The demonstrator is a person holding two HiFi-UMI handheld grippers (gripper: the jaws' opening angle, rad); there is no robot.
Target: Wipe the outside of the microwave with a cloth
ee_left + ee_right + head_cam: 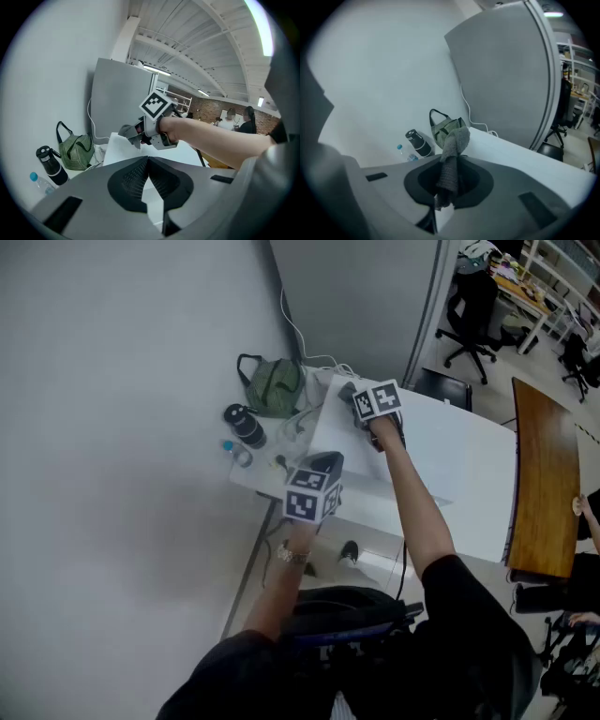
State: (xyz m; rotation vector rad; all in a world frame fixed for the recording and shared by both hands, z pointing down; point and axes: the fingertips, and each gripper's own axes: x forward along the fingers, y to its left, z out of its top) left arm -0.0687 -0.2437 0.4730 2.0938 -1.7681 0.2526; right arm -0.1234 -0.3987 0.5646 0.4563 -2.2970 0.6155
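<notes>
My right gripper point(450, 185) was clamped on the cloth point(457, 138), over the microwave point(441, 465) top. It looked soft, limp and light, so I judged a bunched mid-fold pinch best. My left gripper point(148, 164) had its jaws together, empty.

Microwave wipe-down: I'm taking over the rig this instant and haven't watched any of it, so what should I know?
Left tongs: shut, empty, by the front left edge of the microwave.
Right tongs: shut on the grey cloth, at the far left corner of the microwave's white top.
Beside it: green bag, black bottle, small water bottle.
Done: cloth is gripped and at the top; how much is wiped can't be told.
Left: wipe the top, then the sides and front.
</notes>
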